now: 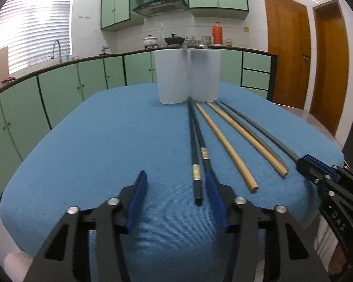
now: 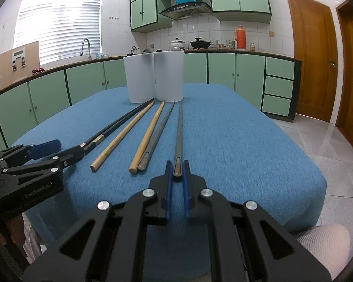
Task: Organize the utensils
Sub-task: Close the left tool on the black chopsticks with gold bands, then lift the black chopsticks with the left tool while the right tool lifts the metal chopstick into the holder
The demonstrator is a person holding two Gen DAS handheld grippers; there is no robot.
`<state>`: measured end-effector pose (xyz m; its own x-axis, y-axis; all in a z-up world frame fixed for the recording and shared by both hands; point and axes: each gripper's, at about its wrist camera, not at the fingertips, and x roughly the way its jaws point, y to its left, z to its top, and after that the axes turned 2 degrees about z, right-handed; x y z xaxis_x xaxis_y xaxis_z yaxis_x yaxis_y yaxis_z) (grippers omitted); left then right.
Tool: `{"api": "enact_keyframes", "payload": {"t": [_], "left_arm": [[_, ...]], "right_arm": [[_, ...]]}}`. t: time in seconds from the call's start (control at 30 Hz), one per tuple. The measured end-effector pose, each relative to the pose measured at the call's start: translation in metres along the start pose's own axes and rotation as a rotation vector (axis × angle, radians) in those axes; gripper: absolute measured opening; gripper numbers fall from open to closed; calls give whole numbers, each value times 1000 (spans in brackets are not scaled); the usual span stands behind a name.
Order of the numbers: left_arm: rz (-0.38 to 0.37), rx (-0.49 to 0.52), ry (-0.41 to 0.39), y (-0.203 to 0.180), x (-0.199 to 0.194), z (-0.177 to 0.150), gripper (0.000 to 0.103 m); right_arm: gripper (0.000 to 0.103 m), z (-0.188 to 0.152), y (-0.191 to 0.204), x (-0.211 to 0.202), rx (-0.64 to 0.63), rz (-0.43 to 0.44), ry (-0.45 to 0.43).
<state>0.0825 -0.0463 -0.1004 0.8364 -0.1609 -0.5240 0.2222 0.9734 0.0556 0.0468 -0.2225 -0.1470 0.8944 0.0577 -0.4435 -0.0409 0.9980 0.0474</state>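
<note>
Contents of two translucent white plastic holders (image 1: pixel 187 75) barely visible above rims, unidentifiable. Six chopsticks fanned on ribbed blue tablecloth (image 1: pixel 106 141): black pair with metal bands (image 1: pixel 196 155), round bamboo pair (image 1: pixel 226 141), grey pair. Right gripper (image 2: pixel 177 171) clenched on one grey chopstick (image 2: pixel 178 136). Left gripper (image 1: pixel 176 188) released, half-spread; one black end between pads, other hidden behind pad.
</note>
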Motion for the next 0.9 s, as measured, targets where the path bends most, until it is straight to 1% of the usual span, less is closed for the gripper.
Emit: {"api": "enact_keyframes", "payload": {"t": [0.07, 0.1, 0.13, 0.17, 0.37, 0.57, 0.7, 0.8, 0.9], "left_arm": [[-20, 4, -3, -3, -1, -1, 30], [-27, 7, -4, -5, -1, -1, 27], [-37, 9, -4, -6, -1, -1, 15], [-46, 9, -2, -7, -1, -1, 7], [-59, -25, -9, -3, -6, 2, 7], [-41, -37, -79, 5, -28, 15, 7], [-26, -36, -135, 12, -44, 32, 7], [-14, -29, -171, 15, -54, 47, 7], [-2, -18, -225, 18, -67, 66, 7]], "right_arm": [[8, 0, 0, 0, 0, 0, -3], [8, 0, 0, 1, -1, 0, -4], [8, 0, 0, 1, -2, 0, -4], [8, 1, -1, 1, -4, -1, -4], [7, 3, -5, -2, 9, 8, 0], [7, 16, -8, -15, -18, 11, -33], [7, 34, -13, -26, -26, 30, -62], [7, 52, -17, -34, -27, 47, -88], [7, 73, -22, -43, -43, 48, -124]]}}
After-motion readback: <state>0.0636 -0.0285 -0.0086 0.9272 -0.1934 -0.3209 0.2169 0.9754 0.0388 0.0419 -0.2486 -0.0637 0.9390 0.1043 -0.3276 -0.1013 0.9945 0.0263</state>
